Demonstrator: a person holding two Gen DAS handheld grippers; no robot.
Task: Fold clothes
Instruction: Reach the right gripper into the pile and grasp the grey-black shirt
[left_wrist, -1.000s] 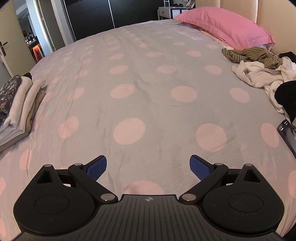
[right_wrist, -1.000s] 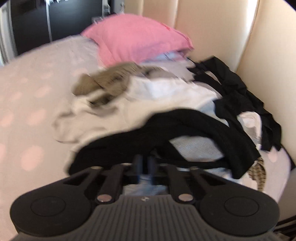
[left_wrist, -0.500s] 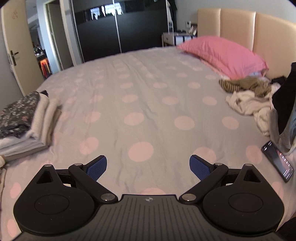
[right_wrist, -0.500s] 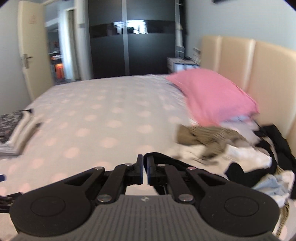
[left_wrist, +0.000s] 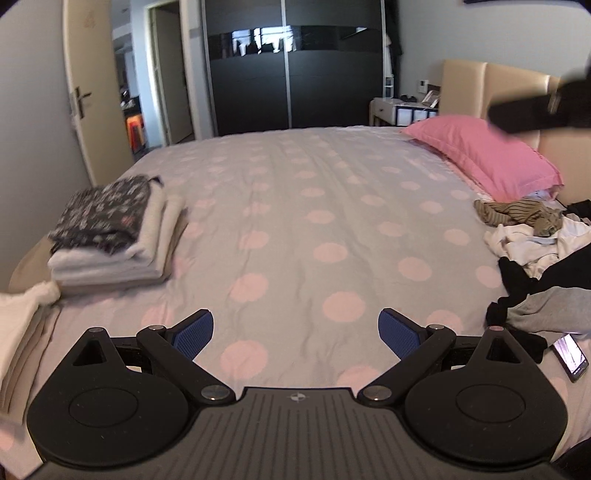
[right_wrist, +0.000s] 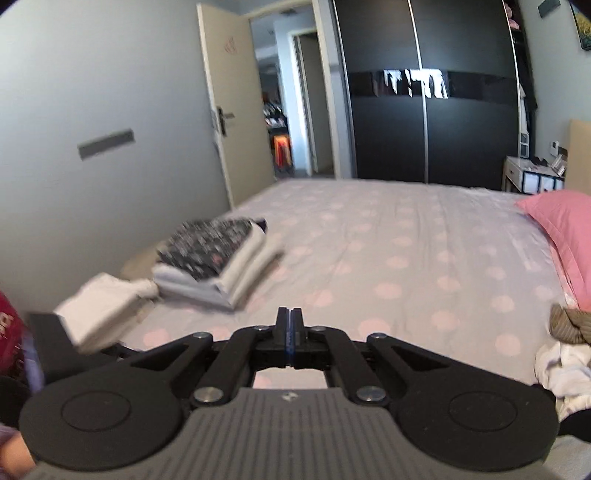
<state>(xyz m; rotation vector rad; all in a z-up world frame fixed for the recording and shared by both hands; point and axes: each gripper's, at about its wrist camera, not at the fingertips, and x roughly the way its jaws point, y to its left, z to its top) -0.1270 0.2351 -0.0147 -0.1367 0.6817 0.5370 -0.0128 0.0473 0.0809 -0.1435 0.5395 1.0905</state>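
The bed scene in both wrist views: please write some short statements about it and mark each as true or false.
1. The left tool is open with nothing between its blue pads. True.
2. The right tool is wide open. False: its fingers are pressed together.
3. A folded stack of clothes lies on the bed, with a dark floral piece on top. True.
4. The pillow by the headboard is blue. False: it is pink.
5. A phone lies on the bed near the loose clothes pile. True.
6. The wardrobe doors are white. False: they are black.
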